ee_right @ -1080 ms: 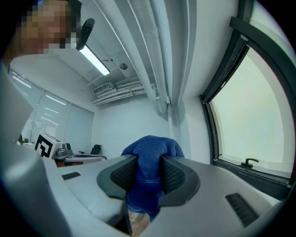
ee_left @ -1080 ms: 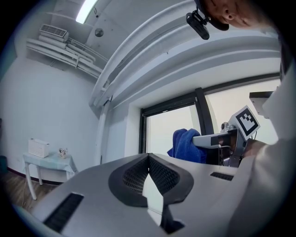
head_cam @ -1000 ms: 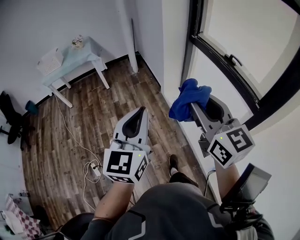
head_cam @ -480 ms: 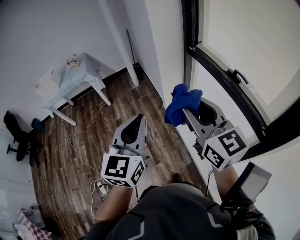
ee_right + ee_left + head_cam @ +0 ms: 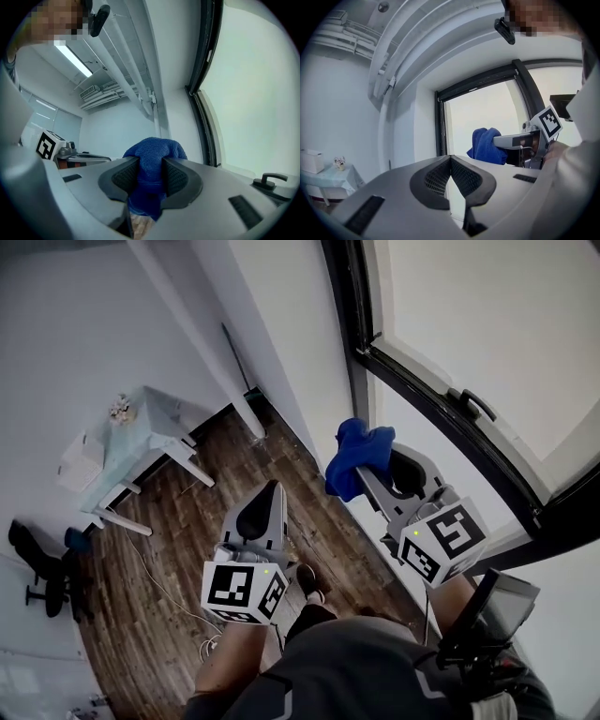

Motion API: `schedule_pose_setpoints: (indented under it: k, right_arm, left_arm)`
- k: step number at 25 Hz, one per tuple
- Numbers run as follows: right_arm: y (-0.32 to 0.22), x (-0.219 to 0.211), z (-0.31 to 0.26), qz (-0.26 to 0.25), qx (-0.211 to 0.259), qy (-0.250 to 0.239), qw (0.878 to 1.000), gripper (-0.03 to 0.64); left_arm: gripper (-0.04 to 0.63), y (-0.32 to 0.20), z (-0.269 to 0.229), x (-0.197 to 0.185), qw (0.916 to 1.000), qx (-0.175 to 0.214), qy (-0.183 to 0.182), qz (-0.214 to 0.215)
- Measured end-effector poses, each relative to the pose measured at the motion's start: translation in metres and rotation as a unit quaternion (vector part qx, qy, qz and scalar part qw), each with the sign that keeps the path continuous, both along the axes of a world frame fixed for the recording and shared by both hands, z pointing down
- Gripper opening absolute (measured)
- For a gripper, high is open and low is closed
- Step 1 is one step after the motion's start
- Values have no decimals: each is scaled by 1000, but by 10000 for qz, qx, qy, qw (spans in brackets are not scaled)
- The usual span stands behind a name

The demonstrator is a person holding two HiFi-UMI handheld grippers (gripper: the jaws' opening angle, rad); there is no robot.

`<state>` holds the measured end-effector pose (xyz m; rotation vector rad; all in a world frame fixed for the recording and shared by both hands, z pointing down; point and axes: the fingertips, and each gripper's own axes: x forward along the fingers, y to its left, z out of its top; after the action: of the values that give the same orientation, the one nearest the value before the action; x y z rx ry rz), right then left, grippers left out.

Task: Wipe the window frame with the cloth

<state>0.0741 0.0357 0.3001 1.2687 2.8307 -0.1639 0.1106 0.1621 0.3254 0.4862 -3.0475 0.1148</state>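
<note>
My right gripper [image 5: 367, 462] is shut on a bunched blue cloth [image 5: 352, 455], held up in the air near the white wall below the window. The cloth [image 5: 153, 161] bulges out between the jaws in the right gripper view. A black window frame [image 5: 441, 413] runs diagonally on the right, with a black handle [image 5: 476, 403] on it; its upright part [image 5: 206, 70] rises above the cloth. My left gripper [image 5: 270, 491] is shut with nothing in it, lower and to the left. From the left gripper [image 5: 450, 159] I see the cloth [image 5: 487, 146] and the frame [image 5: 439, 123] beyond.
A small pale table [image 5: 141, 442] with a box and a little ornament stands by the far wall on a wooden floor [image 5: 169, 559]. A cable and power strip lie on the floor. A dark office chair [image 5: 42, 568] sits at far left.
Both grippers have risen and the view has tilted up toward the window. The cloth has moved closer to the frame's lower corner. The grip on the cloth is unchanged.
</note>
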Motion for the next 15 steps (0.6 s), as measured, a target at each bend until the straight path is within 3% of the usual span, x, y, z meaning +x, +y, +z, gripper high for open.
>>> schedule_pose_setpoints:
  k: [8,15]
  right_arm:
    - [37,-75,-5,826,138,-67,9965,132]
    - [71,-151,-22,1659,188,-73,9859,132]
  left_arm:
    - [9,35,-13,-96,9953,226,-359,867]
    - [10,64,-34,-189,9828,364,-509,1739]
